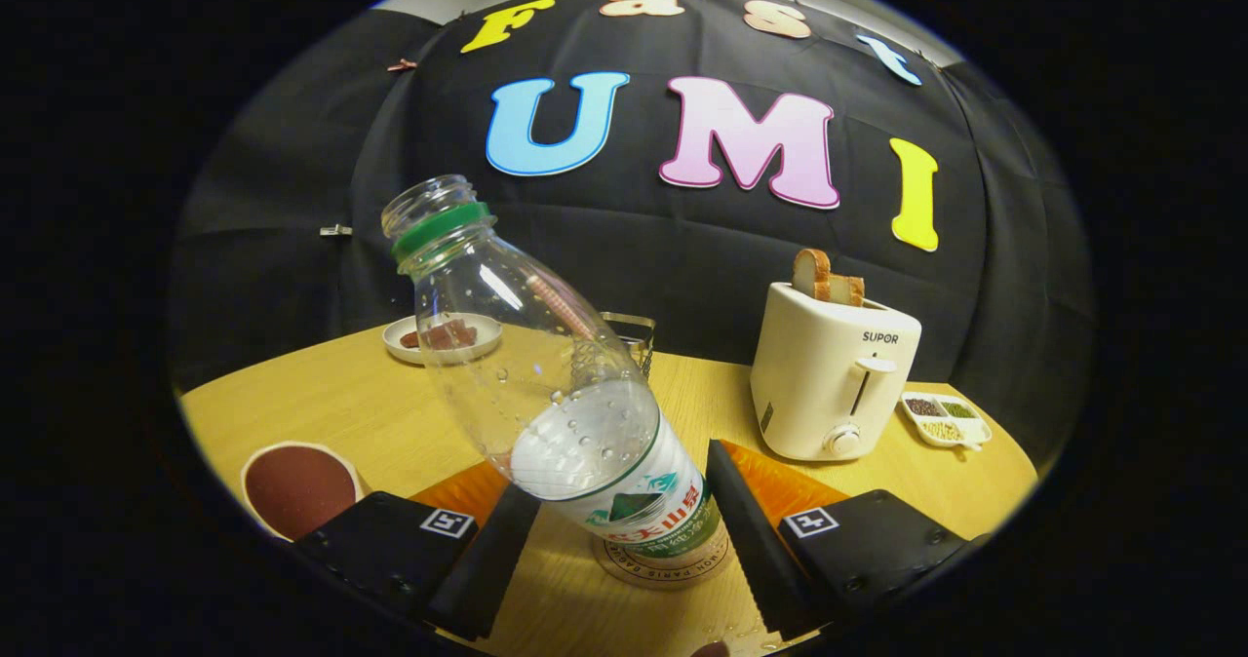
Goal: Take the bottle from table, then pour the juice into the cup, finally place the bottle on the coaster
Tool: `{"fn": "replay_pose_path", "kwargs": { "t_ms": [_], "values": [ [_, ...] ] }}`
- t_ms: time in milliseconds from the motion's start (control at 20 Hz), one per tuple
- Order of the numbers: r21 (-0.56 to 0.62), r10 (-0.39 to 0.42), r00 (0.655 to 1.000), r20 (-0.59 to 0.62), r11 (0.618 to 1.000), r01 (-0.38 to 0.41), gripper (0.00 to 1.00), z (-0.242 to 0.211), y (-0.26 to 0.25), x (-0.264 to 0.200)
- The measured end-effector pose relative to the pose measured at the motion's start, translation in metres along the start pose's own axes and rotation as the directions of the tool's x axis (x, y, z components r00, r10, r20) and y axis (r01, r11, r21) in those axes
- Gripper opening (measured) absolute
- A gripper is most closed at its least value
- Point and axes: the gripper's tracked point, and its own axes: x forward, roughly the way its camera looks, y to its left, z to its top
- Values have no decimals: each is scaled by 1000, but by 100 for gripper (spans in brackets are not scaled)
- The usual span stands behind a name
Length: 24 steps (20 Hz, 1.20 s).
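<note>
A clear plastic bottle [546, 365] with a green neck ring and no cap leans left, away from upright. Its base rests on a round coaster [673, 567] on the wooden table, between my fingers. A little water sits low in the bottle and drops cling to its wall. My gripper [621, 477] has one finger on each side of the bottle's labelled lower part and is shut on it. A white cup [297, 489] holding dark red juice stands just left of the left finger.
A white toaster [834, 384] with bread slices in it stands beyond the right finger. A small divided dish of seeds [944, 419] lies to its right. A plate [444, 337] with dark food and a metal wire holder [632, 330] sit at the table's back.
</note>
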Motion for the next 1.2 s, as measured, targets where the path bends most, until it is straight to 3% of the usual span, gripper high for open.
{"fn": "replay_pose_path", "kwargs": {
  "t_ms": [250,400,900,1200],
  "values": [
    [199,-36,997,-61,979,48,98,-2,-19,7],
    [234,-25,997,-69,971,40,94,-3,-21,7],
    [232,-1,995,-97,973,23,98,-6,-22,15],
    [355,28,986,-164,934,32,96,-13,-34,26]
  ]
}}
